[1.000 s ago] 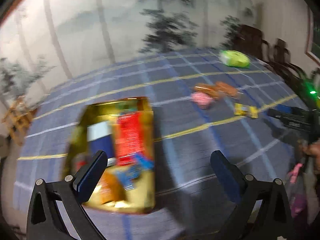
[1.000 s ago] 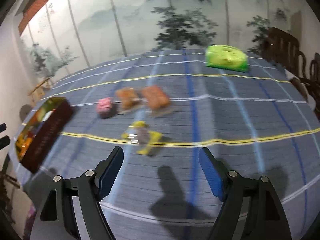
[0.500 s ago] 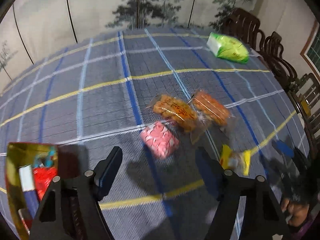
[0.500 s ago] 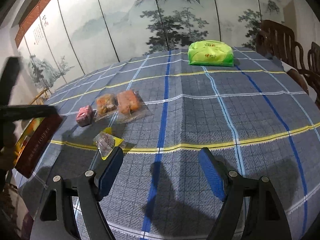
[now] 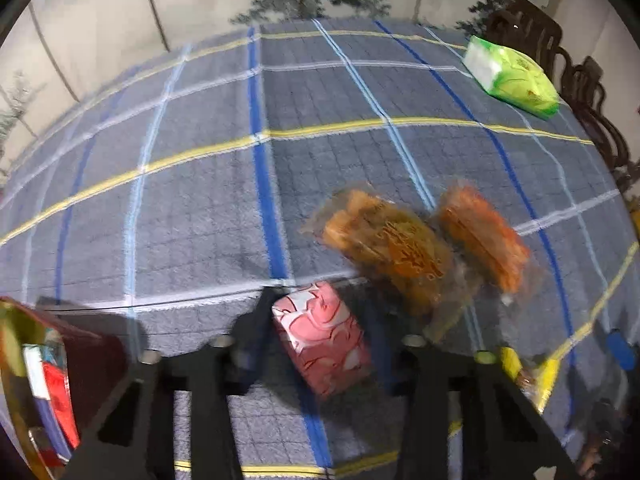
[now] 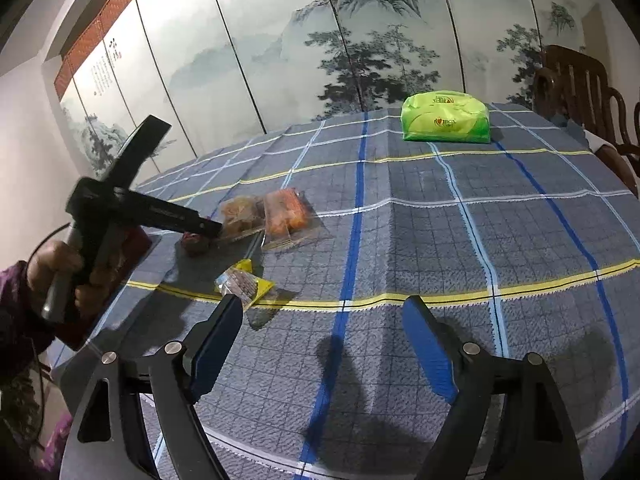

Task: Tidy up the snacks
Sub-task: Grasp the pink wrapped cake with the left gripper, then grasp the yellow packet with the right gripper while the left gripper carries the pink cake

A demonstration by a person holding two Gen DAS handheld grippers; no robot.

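Note:
In the left wrist view a pink snack pack (image 5: pixel 322 338) lies on the plaid cloth between the fingers of my left gripper (image 5: pixel 320 340), which is open around it. Two orange snack packs (image 5: pixel 390 246) (image 5: pixel 484 238) lie just beyond, and a yellow-edged pack (image 5: pixel 528 376) is at the right. The snack box (image 5: pixel 36 384) sits at the lower left with packs inside. In the right wrist view my right gripper (image 6: pixel 322 344) is open and empty above the cloth, with the yellow-edged pack (image 6: pixel 242 282) ahead of its left finger. The left gripper (image 6: pixel 202 230) shows there over the pink pack (image 6: pixel 194 242).
A green tissue pack (image 6: pixel 446 122) (image 5: pixel 512 76) lies at the far side of the table. Dark wooden chairs (image 6: pixel 580 88) stand at the right edge. A painted folding screen (image 6: pixel 320 40) stands behind the table.
My left gripper has swung from the snack box to the right and come down around the pink pack. My right gripper has stayed open and shifted slightly.

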